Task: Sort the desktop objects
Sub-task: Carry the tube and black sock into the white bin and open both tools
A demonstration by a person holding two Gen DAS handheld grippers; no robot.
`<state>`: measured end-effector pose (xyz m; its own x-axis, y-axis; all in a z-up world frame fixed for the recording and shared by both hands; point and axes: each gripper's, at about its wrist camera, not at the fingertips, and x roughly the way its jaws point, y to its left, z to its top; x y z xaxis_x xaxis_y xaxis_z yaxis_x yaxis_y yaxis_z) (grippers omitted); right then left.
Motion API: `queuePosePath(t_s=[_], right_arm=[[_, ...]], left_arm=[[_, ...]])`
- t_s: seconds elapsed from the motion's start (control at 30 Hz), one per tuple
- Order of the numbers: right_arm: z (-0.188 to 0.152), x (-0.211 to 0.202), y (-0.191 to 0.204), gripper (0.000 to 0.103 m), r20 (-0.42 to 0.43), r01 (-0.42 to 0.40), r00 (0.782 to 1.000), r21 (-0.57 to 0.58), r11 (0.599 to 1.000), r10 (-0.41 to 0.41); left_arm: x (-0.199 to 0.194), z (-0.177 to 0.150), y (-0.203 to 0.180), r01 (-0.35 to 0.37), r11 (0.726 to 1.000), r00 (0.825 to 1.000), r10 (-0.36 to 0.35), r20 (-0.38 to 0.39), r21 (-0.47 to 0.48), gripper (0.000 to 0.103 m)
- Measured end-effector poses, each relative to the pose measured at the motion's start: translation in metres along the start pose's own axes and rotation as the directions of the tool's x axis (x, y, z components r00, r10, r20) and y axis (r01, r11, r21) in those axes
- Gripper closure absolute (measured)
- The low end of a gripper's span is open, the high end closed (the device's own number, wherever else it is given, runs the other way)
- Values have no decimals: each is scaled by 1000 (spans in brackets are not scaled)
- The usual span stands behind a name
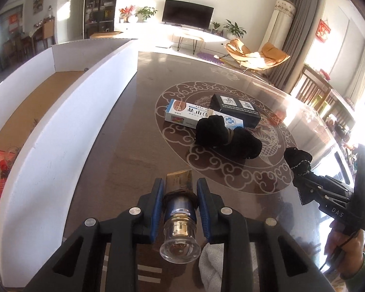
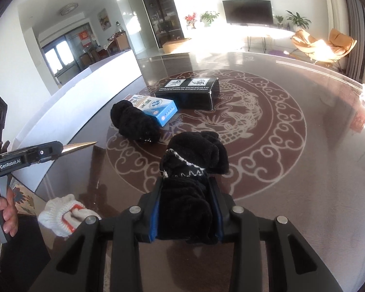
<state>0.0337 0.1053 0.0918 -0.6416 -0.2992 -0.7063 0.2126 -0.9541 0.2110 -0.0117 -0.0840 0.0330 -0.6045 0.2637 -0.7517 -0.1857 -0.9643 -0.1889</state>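
Working over a glossy brown table (image 2: 292,170) with a pale cloud-and-dragon medallion in a sunlit living room, we see a white bin (image 1: 68,112) along its left edge. Our left gripper (image 1: 180,194) pinches a blue-banded bottle (image 1: 180,228) with a clear round cap between blue pads. Our right gripper (image 2: 187,194) clamps a soft black sock (image 2: 194,165), while another sock bundle (image 2: 133,121), a blue-white box (image 2: 158,109) and a black box (image 2: 189,92) lie ahead mid-medallion.

I'm working in a home living room. At twelve o'clock a flat television (image 1: 187,12) stands on a low white cabinet (image 1: 194,32) with potted plants (image 1: 234,28); at one o'clock, tan lounge chairs (image 1: 258,56) and grey curtains (image 1: 296,24); a dining nook (image 2: 95,48) at ten.
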Motion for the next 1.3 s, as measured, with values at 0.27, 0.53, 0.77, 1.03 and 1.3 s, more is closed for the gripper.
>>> queuePosePath(t_s=[0.27, 0.53, 0.77, 1.03, 1.3], right_arm=[[19, -25, 31, 68, 37, -64, 997, -42, 997, 66], [26, -30, 72, 68, 32, -112, 993, -114, 987, 116], [77, -22, 164, 68, 26, -265, 960, -241, 934, 279], [126, 26, 317, 68, -80, -423, 901, -385, 820, 427], [107, 95, 364, 17, -235, -423, 904, -371, 827, 357]], left_arm=[[-39, -6, 16, 23, 999, 996, -19, 92, -48, 76], [-101, 1, 39, 62, 993, 976, -39, 214, -101, 76], [-158, 33, 107, -25, 986, 968, 64, 241, -162, 76], [-148, 61, 216, -223, 941, 959, 258, 116, -255, 76], [-74, 29, 264, -341, 881, 940, 320, -119, -328, 48]])
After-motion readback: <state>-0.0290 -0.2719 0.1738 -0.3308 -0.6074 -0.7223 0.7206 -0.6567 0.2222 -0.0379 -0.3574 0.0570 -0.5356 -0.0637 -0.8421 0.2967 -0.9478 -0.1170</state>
